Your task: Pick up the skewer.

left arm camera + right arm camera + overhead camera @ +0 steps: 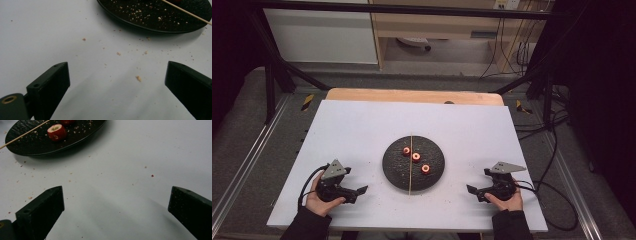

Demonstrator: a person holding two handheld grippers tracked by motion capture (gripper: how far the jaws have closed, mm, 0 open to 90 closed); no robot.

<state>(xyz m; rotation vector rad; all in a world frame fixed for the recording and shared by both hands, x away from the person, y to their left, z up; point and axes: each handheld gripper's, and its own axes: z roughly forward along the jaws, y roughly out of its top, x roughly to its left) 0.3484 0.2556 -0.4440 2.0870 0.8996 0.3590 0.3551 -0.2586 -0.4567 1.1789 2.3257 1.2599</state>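
A round black plate [437, 172] lies in the middle of the white board. On it sit three small red fruit pieces [416, 157] and a thin wooden skewer [410, 170] laid across the plate. My left gripper [361, 190] rests on the board left of the plate, open and holding nothing. My right gripper [471, 189] rests to the plate's right, also open with nothing in it. The left gripper view has the plate's edge [140, 25] and the skewer [185, 13] ahead of the jaws. In the right gripper view, one red piece [56, 132] lies on the plate [32, 147] beside the skewer [22, 135].
Crumbs are scattered on the white board [362, 125] around the plate. The board lies on a wooden table [412, 95]. Black frame bars and cables stand around the table's sides, and cables trail from both grippers.
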